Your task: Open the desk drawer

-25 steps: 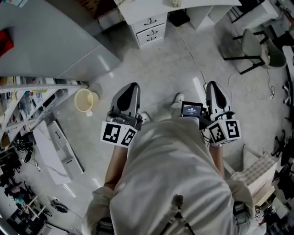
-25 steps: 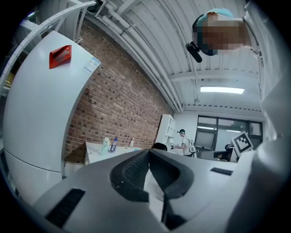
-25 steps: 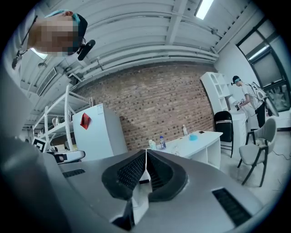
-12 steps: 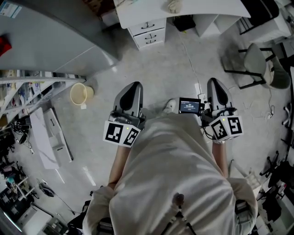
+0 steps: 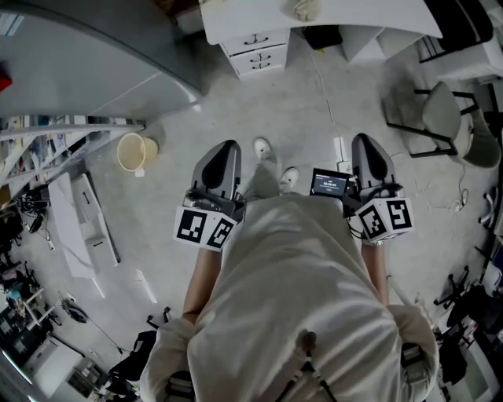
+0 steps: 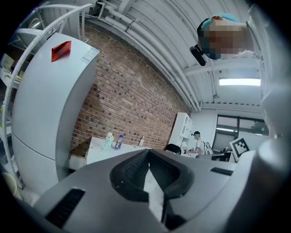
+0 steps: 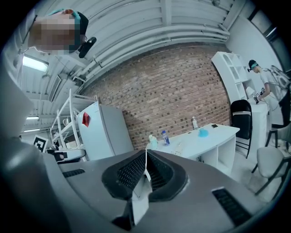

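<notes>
The white desk (image 5: 330,17) stands at the far top of the head view, with its white drawer unit (image 5: 255,49) below the desktop; two drawer fronts with dark handles show, both closed. My left gripper (image 5: 225,151) and right gripper (image 5: 366,144) are held out level in front of the body, over bare floor well short of the desk. Both are shut with nothing between the jaws. In the left gripper view the shut left gripper (image 6: 148,153) points toward the desk (image 6: 97,150). The right gripper (image 7: 146,153) faces the desk (image 7: 204,139) with bottles on top.
A grey fridge (image 5: 94,71) stands at the left, with a metal shelf rack (image 5: 47,149) and a beige bucket (image 5: 134,151) beside it. A white panel (image 5: 78,228) lies on the floor. A grey chair (image 5: 440,118) stands at the right. The person's shoes (image 5: 263,148) show between the grippers.
The person has stepped forward across the floor; a shoe now shows ahead between the grippers, and the bucket and chair have shifted in view. Both grippers stay shut and empty.
</notes>
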Available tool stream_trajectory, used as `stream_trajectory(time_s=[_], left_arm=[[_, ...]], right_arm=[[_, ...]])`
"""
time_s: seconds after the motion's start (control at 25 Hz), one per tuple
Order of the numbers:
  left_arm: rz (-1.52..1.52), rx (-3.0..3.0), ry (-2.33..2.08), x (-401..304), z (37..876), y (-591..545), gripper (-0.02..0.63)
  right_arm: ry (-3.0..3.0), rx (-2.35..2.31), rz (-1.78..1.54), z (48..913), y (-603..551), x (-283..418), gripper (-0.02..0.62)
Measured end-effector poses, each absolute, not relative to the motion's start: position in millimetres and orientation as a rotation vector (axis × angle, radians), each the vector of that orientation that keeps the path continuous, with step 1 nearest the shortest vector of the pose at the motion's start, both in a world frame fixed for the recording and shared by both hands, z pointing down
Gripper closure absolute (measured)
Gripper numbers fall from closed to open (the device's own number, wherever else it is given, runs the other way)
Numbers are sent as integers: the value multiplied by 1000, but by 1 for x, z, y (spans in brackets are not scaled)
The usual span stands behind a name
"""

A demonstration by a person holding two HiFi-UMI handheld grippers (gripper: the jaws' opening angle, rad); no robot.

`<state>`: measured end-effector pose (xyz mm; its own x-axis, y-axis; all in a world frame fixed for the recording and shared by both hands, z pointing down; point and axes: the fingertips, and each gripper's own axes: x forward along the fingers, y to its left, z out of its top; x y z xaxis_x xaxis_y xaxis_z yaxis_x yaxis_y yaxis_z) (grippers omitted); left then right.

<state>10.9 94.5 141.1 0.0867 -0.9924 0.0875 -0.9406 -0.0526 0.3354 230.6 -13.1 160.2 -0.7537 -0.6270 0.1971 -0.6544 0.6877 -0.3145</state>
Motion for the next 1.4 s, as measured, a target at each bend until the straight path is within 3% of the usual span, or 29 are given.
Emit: stream_trajectory(time_s=[0.76,1.04,1.4], left_arm=[[-205,2109,-1865,-81,166,-32,597],[-87,2049,-1868,-107,214,-70,597],[-156,1877,-1774,-81,320,-130,597]], right_arm=[[-2778,974,349,156,-124,131,568],[-2714,772,418,222,-157,86,568],[-2667,567,521,339,-210,69,568]])
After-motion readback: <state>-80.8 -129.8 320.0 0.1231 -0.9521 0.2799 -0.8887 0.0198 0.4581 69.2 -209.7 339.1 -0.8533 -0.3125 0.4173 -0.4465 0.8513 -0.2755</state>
